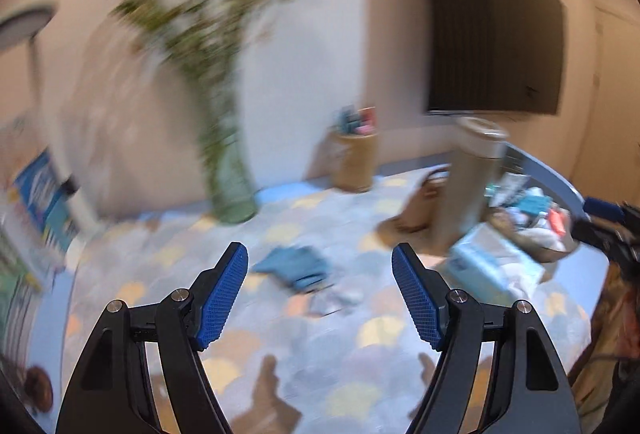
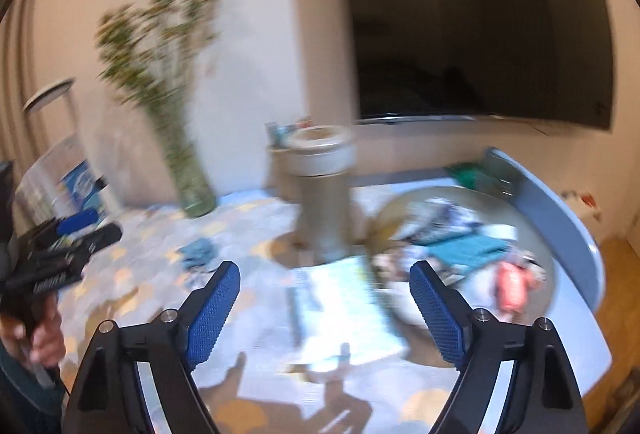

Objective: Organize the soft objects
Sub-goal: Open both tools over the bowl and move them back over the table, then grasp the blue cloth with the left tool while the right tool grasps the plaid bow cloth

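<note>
Both views motion-blurred. Left gripper (image 1: pixel 320 298) spread wide, empty, above desk (image 1: pixel 280 334). Right gripper (image 2: pixel 325 312) spread wide, empty. Landmark: tall tumbler (image 2: pixel 322 194). Blue cloth (image 1: pixel 296 266) lies on desk left of tumbler; basket (image 2: pixel 548 254) of soft items right of it; pale box (image 2: pixel 344 314) just in front.

A folded cloth (image 1: pixel 294 266) lies on the table (image 1: pixel 320 354), in front of a vase (image 1: pixel 232 190) at the wall. Right of it stands a tall container (image 1: pixel 468 186), with a box (image 1: pixel 492 266) before a bowl (image 2: pixel 540 254) of soft items.
</note>
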